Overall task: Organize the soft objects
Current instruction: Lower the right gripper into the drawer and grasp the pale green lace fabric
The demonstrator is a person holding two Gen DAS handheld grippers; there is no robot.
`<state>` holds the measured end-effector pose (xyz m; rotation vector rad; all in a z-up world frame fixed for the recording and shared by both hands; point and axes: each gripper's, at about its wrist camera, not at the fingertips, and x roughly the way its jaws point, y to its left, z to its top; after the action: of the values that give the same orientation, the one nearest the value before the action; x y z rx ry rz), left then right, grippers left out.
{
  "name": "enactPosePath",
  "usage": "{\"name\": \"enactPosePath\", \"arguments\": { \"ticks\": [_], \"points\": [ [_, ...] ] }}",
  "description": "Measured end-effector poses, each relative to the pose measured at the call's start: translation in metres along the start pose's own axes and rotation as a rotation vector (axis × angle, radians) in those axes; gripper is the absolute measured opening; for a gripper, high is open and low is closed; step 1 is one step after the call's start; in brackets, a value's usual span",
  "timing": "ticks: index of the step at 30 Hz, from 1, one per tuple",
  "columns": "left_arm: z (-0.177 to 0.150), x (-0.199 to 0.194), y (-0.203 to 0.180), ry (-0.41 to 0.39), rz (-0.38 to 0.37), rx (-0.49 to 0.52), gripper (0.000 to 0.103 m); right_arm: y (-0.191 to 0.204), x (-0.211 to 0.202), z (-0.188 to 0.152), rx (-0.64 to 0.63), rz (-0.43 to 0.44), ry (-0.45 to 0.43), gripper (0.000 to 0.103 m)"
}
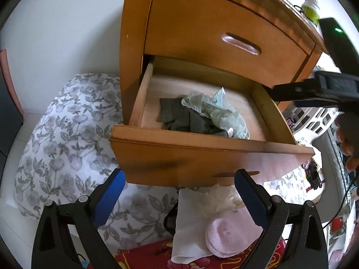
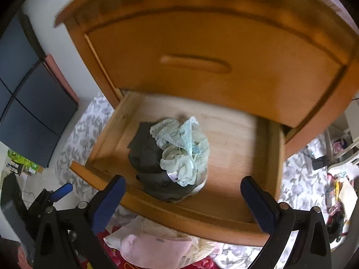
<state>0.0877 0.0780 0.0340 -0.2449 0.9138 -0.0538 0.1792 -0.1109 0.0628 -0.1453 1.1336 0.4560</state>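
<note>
We note the wooden nightstand's lower drawer (image 1: 224, 154) pulled out over a floral bedspread (image 1: 62, 143), holding dark and pale-green garments (image 2: 179, 154); left gripper (image 1: 179, 192) and right gripper (image 2: 182, 198) both spread wide, empty.

drawer (image 1: 202, 154) under closed drawer (image 1: 224, 33) | cloth pile (image 1: 202, 116) inside | socks (image 1: 224, 231) below front

My left gripper (image 1: 179, 192) hangs spread before the open drawer (image 1: 202, 154), where a pale green cloth (image 1: 215, 112) overlaps a dark cloth (image 1: 179, 116) near its front edge.
</note>
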Motion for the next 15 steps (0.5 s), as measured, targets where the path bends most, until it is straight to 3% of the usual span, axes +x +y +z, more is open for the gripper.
{"name": "enactPosePath", "arguments": {
  "ticks": [7, 15],
  "points": [
    [-0.003, 0.012, 0.003, 0.040, -0.008, -0.003, 0.098, 0.003, 0.067, 0.014, 0.025, -0.013, 0.172, 0.100],
    [-0.004, 0.020, 0.009, 0.052, -0.010, -0.012, 0.098, 0.004, 0.114, 0.021, 0.053, -0.040, 0.267, 0.089]
  ]
}}
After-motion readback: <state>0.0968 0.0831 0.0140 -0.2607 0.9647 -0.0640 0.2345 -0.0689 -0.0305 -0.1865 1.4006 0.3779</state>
